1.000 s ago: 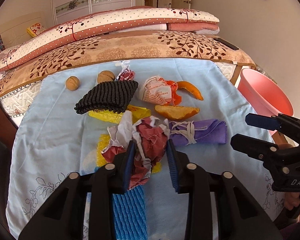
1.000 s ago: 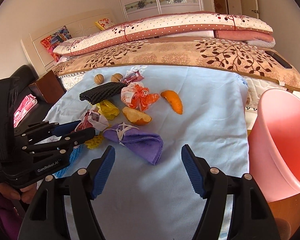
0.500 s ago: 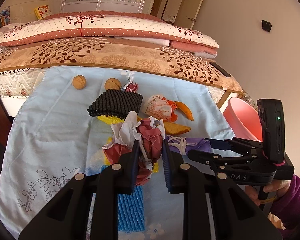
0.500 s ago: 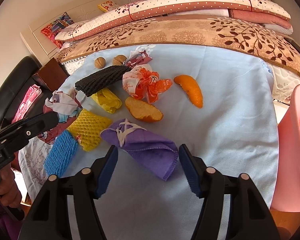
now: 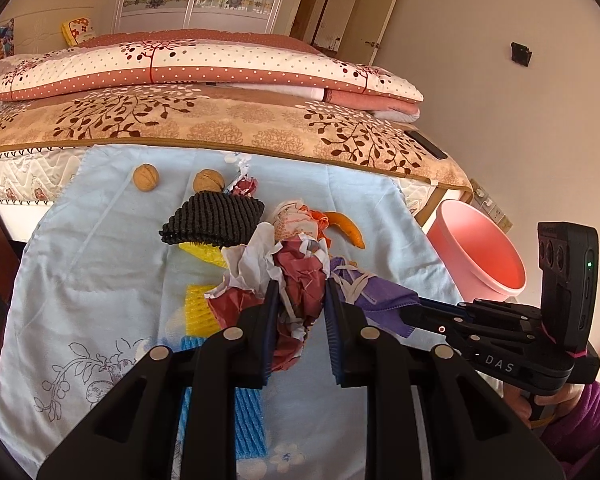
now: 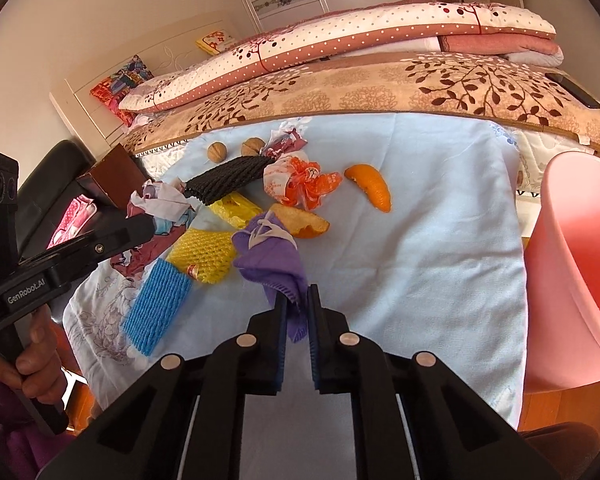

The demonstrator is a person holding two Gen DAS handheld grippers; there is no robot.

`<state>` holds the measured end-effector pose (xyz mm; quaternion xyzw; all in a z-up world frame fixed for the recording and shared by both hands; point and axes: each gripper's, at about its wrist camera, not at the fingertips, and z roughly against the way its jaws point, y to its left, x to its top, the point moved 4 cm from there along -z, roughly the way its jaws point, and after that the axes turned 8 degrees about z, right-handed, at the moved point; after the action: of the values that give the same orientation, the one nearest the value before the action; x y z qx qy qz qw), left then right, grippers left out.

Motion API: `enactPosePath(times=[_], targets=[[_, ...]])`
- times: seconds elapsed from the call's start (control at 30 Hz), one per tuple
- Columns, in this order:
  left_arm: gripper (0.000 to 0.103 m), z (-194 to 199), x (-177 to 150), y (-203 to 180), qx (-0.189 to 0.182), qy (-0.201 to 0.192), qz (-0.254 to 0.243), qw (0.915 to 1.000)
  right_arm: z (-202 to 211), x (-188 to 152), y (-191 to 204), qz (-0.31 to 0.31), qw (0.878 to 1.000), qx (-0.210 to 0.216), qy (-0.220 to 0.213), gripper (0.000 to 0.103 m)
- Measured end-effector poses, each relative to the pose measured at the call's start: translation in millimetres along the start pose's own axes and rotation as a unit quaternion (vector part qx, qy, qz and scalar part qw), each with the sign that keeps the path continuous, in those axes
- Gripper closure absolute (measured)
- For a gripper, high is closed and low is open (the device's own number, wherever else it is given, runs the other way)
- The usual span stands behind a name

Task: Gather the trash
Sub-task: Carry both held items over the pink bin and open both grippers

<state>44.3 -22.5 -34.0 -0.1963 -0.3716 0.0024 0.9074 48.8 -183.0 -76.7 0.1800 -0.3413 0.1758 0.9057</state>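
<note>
Left wrist view: left gripper (image 5: pixel 299 298) pinches the crumpled red-and-white paper (image 5: pixel 296 276) (raised); right gripper (image 6: pixel 297 308) clamps the purple cloth (image 6: pixel 274 256), pink bin (image 6: pixel 576 264) at 3 o'clock.

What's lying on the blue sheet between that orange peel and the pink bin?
Nothing: in the right wrist view, bare blue sheet runs from the orange peel to the pink bin.

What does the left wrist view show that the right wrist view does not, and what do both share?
Left wrist only: the left gripper shut on the crumpled red and white paper. Right wrist only: the right gripper shut on the purple cloth, and the orange peel wedge unobstructed. Both: two walnuts, the black knit item, and the pink bin.
</note>
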Motion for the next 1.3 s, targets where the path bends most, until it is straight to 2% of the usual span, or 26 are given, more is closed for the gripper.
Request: enactPosePath(times=[0.3,0.6,0.93,1.3], targets=[[0.081,-3,10,-33,-0.038,-0.004,-0.01,0.9992,64,0,-20,-0.033,0.995,-0.053,-0.079,0.094],[0.081,-15,23,-86,-0.086,-0.009,-0.04,0.9955,113,-7,-65,-0.092,0.979,-0.127,-0.132,0.094],[0.081,-40,26,-156,-0.133,-0.001,-0.085,0.9875,150,-28,-125,-0.155,0.955,-0.2,-0.151,0.094],[0.081,-69,18,-228,-0.191,0.024,-0.119,0.974,171,-49,-168,-0.195,0.937,-0.246,-0.15,0.094]])
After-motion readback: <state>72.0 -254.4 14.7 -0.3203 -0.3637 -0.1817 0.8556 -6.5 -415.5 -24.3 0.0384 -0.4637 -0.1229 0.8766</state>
